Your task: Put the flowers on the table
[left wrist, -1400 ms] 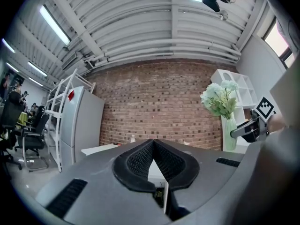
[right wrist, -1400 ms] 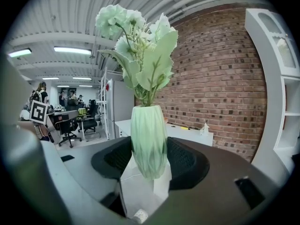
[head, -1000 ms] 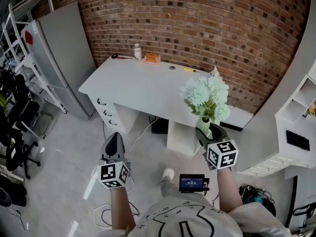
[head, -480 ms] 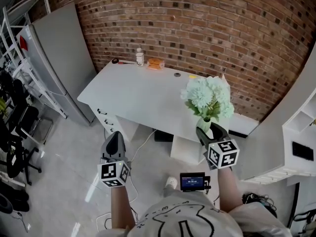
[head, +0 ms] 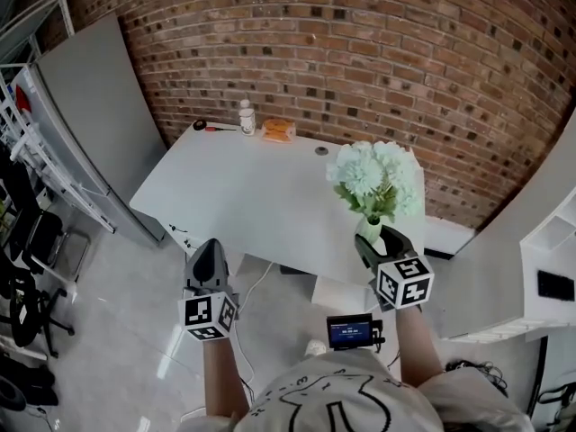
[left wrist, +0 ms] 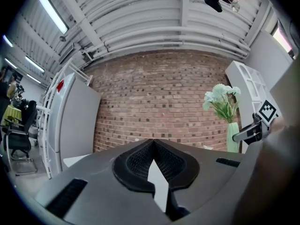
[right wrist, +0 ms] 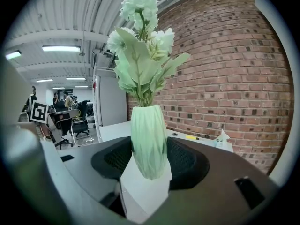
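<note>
Pale green flowers [head: 376, 174] stand upright in a ribbed green vase [head: 367, 229]. My right gripper [head: 378, 238] is shut on the vase, holding it in the air over the near right edge of the white table [head: 252, 187]. In the right gripper view the vase [right wrist: 149, 146] sits between the dark pads [right wrist: 185, 161], with the flowers [right wrist: 140, 41] rising above. My left gripper [head: 210, 247] is shut and holds nothing, low at the table's front edge. In the left gripper view its jaws [left wrist: 153, 142] meet at the tips, and the vase [left wrist: 232, 137] shows at the right.
At the table's far edge by the brick wall are a small bottle [head: 247, 118], an orange object [head: 278, 130], a red-handled item [head: 209, 126] and a dark disc [head: 321, 150]. A grey cabinet [head: 99, 106] stands left, office chairs [head: 27, 241] further left, white shelving [head: 549, 259] right.
The person has stepped closer to the table; it now lies nearer under both grippers. The right gripper still holds the vase, now over the table's near edge. The left gripper stays shut.
</note>
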Tool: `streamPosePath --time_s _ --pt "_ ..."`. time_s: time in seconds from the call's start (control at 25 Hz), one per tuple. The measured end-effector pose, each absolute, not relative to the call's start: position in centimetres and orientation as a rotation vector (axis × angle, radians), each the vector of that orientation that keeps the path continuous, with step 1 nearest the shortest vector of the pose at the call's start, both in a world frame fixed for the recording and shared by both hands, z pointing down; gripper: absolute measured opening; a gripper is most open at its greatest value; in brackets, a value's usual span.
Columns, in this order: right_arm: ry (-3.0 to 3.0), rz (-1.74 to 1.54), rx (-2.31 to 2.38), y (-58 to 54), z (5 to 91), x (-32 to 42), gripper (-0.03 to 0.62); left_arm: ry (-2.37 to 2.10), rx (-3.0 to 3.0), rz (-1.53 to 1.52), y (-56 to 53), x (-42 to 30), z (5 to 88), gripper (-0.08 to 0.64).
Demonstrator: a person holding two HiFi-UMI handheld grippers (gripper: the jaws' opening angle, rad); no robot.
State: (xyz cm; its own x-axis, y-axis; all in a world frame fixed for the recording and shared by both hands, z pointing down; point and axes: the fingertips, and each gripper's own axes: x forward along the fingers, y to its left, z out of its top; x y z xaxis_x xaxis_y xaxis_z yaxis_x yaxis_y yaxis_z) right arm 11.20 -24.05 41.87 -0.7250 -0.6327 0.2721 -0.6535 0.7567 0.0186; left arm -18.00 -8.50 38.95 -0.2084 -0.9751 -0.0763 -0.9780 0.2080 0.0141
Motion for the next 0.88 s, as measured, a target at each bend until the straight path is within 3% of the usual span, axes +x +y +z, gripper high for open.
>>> streamPosePath --time_s 0.88 --pt "-2.636 0.176 1.126 -30.2 43.1 4.5 0.233 2.298 -2.14 0.05 -18.6 -25.4 41.0 0.012"
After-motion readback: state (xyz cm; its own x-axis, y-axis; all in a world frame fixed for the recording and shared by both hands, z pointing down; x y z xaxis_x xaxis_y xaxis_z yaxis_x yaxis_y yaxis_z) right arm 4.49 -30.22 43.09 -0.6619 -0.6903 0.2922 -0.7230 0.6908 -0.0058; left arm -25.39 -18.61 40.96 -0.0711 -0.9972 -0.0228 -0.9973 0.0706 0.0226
